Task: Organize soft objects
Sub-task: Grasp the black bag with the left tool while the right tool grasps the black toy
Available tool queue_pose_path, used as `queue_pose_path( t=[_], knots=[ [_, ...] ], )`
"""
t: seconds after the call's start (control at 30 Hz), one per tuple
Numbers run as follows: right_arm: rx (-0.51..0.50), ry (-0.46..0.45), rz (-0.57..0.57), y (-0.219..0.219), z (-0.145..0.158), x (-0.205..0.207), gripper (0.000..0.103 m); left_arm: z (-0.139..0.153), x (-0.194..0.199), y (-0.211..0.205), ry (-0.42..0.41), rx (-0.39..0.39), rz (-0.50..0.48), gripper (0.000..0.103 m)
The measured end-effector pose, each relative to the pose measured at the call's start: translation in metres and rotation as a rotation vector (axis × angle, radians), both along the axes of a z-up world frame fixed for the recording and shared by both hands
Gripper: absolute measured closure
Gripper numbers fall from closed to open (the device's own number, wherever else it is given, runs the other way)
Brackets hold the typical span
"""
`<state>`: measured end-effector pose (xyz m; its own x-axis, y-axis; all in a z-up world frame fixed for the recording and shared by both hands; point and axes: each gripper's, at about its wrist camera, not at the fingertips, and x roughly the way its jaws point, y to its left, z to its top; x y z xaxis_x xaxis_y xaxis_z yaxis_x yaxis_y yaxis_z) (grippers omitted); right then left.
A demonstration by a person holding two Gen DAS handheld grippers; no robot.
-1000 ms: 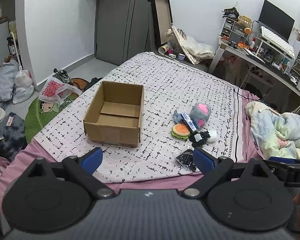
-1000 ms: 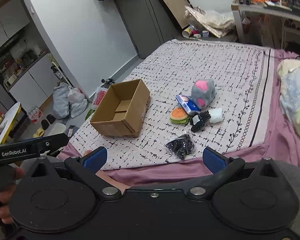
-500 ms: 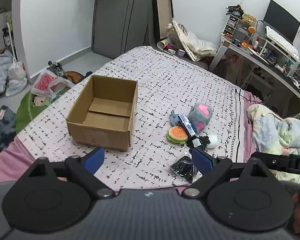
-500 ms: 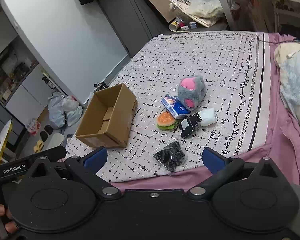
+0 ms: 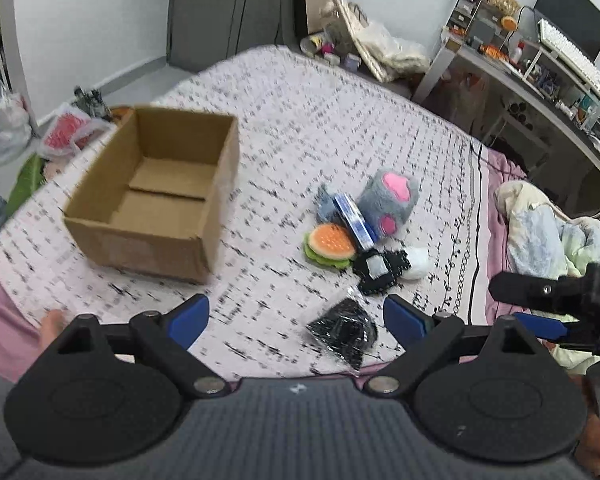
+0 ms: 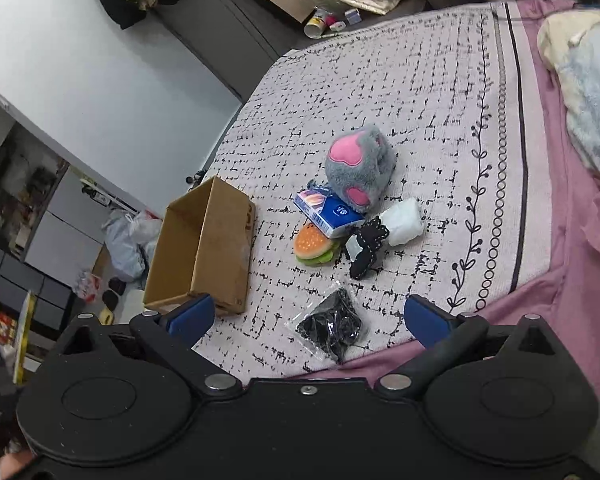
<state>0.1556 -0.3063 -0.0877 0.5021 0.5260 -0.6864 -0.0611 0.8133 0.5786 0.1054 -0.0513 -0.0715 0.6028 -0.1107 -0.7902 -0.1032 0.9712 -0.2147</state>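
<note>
An open, empty cardboard box point(image 5: 160, 196) point(image 6: 204, 248) stands on the patterned bedspread point(image 5: 300, 120). To its right lies a pile: a grey plush paw point(image 5: 390, 200) point(image 6: 360, 168), a burger toy point(image 5: 330, 246) point(image 6: 312, 246), a blue tissue pack point(image 5: 354, 220) point(image 6: 328, 212), a black fabric piece point(image 5: 380, 272) point(image 6: 366, 248), a white pouch point(image 6: 402, 222). A clear bag of black items point(image 5: 344, 330) point(image 6: 332, 330) lies nearest the bed's front edge. My left gripper point(image 5: 296, 318) and right gripper point(image 6: 308, 318) are both open and empty, above the front edge, near that bag.
A rumpled blanket point(image 5: 560, 236) lies on the bed's right side. A cluttered desk point(image 5: 540, 72) stands at the back right. Bags and shoes point(image 6: 124, 248) lie on the floor left of the bed. The right gripper's body point(image 5: 560, 300) shows in the left wrist view.
Both grippers have moved forward and lower toward the bed's front edge; the box and the pile look larger. Both stay open.
</note>
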Motion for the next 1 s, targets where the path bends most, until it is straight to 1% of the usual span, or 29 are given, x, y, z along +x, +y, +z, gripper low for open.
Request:
queue_pose_path(
  t=[0.1, 0.27, 0.33, 0.4, 0.5, 0.67, 0.8, 0.93, 1.0],
  knots=[
    [0.025, 0.053, -0.03, -0.004, -0.012, 0.011, 0.001, -0.013, 0.01, -0.007, 0.034, -0.003, 0.0, 0.011],
    [0.104, 0.083, -0.074, -0.008, -0.031, 0.026, 0.001, -0.037, 0.026, -0.018, 0.092, -0.048, -0.008, 0.011],
    [0.123, 0.093, -0.094, -0.011, -0.038, 0.032, 0.002, -0.045, 0.032, -0.023, 0.11, -0.04, -0.011, 0.011],
    [0.134, 0.104, -0.114, -0.013, -0.045, 0.039, 0.004, -0.053, 0.038, -0.028, 0.12, -0.047, -0.016, 0.011],
    [0.162, 0.126, -0.152, -0.019, -0.056, 0.048, 0.004, -0.064, 0.047, -0.034, 0.144, -0.07, -0.018, 0.012],
    [0.173, 0.163, -0.188, -0.022, -0.072, 0.061, 0.004, -0.086, 0.065, -0.044, 0.197, -0.08, -0.027, 0.012],
    [0.163, 0.188, -0.191, -0.018, -0.085, 0.071, 0.012, -0.11, 0.079, -0.05, 0.261, -0.096, -0.014, 0.012],
    [0.162, 0.22, -0.181, -0.013, -0.098, 0.082, 0.018, -0.126, 0.088, -0.052, 0.3, -0.112, 0.003, 0.012],
    [0.16, 0.239, -0.178, -0.01, -0.106, 0.089, 0.021, -0.132, 0.092, -0.052, 0.315, -0.121, 0.015, 0.015]
  ],
)
